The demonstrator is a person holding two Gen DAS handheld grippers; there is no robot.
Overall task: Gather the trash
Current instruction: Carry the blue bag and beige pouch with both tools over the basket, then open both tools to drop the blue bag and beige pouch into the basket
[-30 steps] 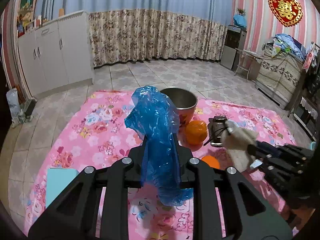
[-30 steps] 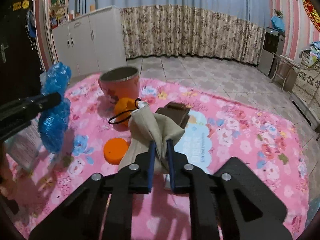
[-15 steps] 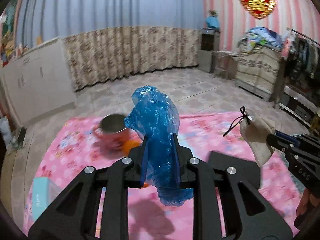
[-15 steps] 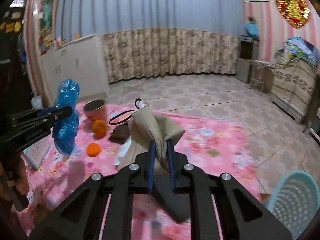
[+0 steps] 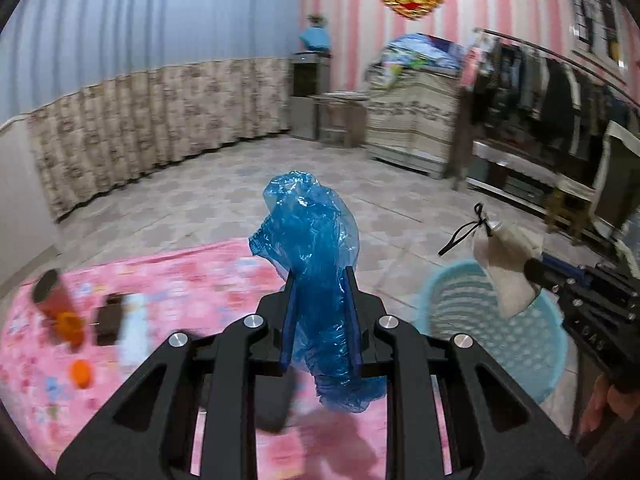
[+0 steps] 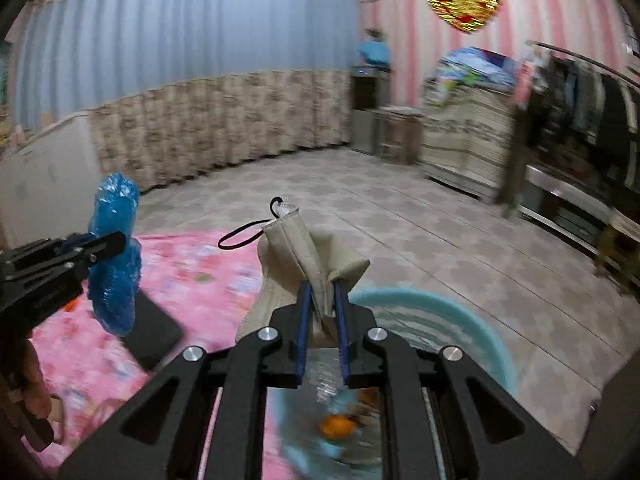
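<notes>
a person's left gripper (image 5: 322,316) is clamped on a crumpled blue plastic bag (image 5: 316,248), while the right gripper (image 6: 322,320) pinches a beige drawstring pouch (image 6: 304,256) with a black cord loop, both carried in the air over the edge of a pink floral mat (image 5: 168,280) spread on a tiled floor. a light blue plastic basket (image 5: 500,320) stands on the floor just beside the mat; in the left view the pouch hangs over its rim, and in the right view the basket sits directly beneath the right gripper. inside the basket, what looks like a clear plastic bottle and an orange peel or fruit (image 6: 336,426) already lie at the bottom, though blur makes them hard to identify. back on the mat, an orange cup (image 5: 54,296), two orange pieces (image 5: 80,372), a dark brown rectangular item (image 5: 109,318) and a pale blue sheet (image 5: 134,332) remain. collection appears partly done: some rubbish is in the basket, two pieces are held and not yet let go, with the pouch nearer to a drop than the bag, and several items are likely left to fetch
</notes>
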